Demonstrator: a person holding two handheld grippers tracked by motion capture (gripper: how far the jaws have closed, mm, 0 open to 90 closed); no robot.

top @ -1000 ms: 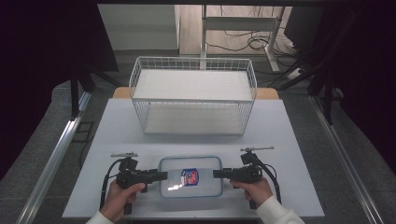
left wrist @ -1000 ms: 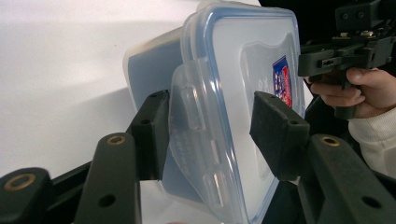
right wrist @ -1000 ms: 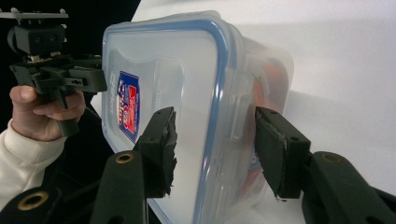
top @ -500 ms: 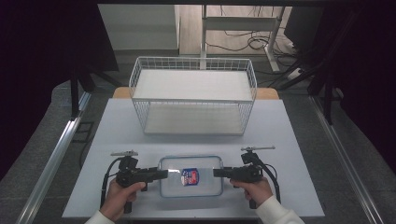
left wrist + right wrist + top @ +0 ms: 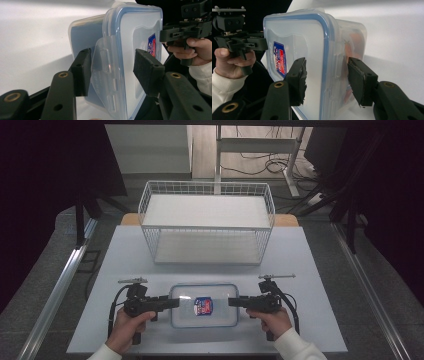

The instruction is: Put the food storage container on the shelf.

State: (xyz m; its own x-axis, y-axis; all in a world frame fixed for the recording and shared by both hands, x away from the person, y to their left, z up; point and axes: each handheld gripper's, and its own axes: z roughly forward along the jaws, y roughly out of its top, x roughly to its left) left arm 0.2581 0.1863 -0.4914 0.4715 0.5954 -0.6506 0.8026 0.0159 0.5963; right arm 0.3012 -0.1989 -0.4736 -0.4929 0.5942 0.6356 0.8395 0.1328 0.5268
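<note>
A clear plastic container (image 5: 204, 292) with a blue-sealed lid and a red and blue label lies near the white table's front edge. My left gripper (image 5: 176, 302) is shut on its left end, one pad on the lid and one against the base by the latch flap (image 5: 105, 60). My right gripper (image 5: 231, 301) is shut on the right end in the same way. The left gripper view has the container (image 5: 130, 32) between my jaws (image 5: 110, 72), with the other gripper (image 5: 175, 32) beyond. In the right gripper view something orange (image 5: 355, 42) lies inside the container (image 5: 307, 37).
A white wire basket (image 5: 206, 226) stands at the middle back of the table (image 5: 310, 270). Bare table lies to both sides of my hands and between the container and the basket. Metal rails (image 5: 60, 290) run along the floor on either side.
</note>
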